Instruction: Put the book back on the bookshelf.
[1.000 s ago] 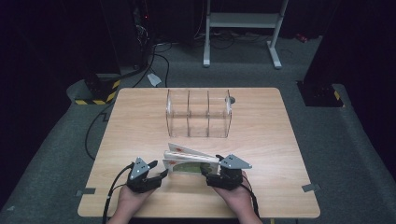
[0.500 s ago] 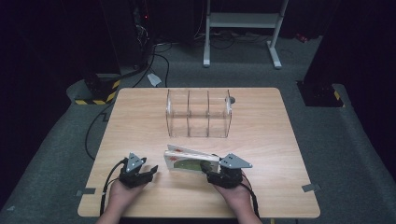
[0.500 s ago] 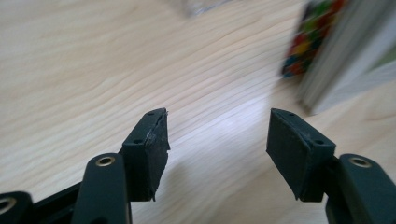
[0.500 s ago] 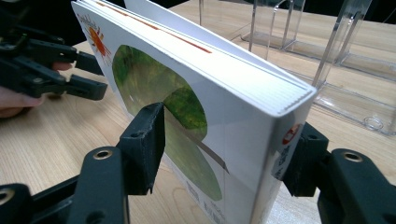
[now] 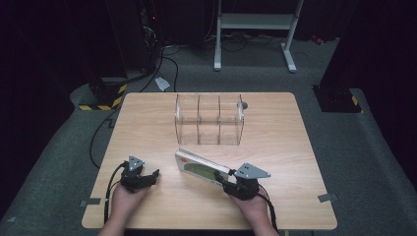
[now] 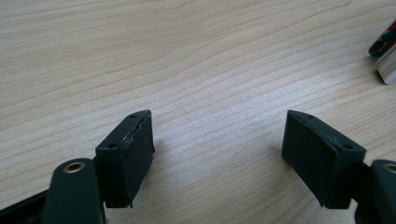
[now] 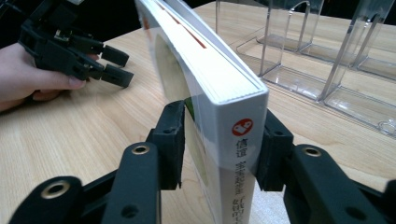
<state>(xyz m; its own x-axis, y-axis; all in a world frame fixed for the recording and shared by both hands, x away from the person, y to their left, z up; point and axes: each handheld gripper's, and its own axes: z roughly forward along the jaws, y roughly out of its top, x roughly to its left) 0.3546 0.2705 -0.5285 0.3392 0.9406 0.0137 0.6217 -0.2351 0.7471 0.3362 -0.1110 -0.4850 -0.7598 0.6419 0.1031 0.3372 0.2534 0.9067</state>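
Observation:
A white book with a green cover and a red logo on its spine stands on edge over the near middle of the wooden table, leaning a little. My right gripper is shut on its spine end, one jaw on each cover. To the left, my left gripper stands open just above the bare wood with nothing between its jaws, a short gap from the book's far end. A corner of the book shows at the right edge of the left gripper view.
A clear acrylic organizer with three upright compartments stands beyond the book at mid-table. A small dark round thing lies by its far right corner. A hand holding the left gripper shows in the right gripper view.
My left gripper has drawn back to the left, away from the book's end. The book stays in my right gripper, held by it alone.

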